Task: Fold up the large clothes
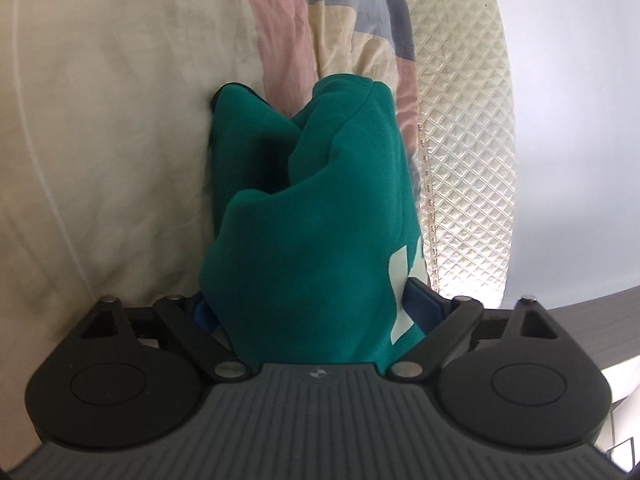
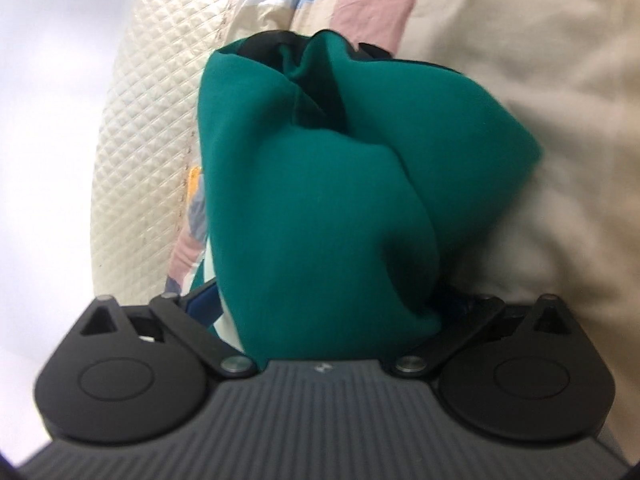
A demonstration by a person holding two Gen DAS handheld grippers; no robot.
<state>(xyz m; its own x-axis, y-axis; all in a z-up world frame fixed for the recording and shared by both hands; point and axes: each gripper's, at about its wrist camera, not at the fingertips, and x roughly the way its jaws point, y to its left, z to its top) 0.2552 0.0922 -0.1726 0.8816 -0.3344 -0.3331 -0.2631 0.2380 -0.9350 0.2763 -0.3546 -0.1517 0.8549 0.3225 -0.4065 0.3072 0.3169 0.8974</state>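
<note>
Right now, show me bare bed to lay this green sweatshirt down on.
Free: plain cream sheet, left of the green sweatshirt in the left view; the same sheet to its right in the right view. Crowded: rumpled patchwork quilt behind it, against the quilted mattress edge.

Two close claw-mounted views, both onto the green garment (image 1: 312,216) (image 2: 320,184).

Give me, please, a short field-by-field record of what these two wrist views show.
garment: green garment, bunched up, not yet folded
marking: white print on it
left tool: spread wide, green cloth heaped between and over its fingers; grip hidden
right tool: spread wide, likewise buried in the cloth; grip hidden
surface: cream sheet
behind: patchwork quilt
edge: quilted mattress
</note>
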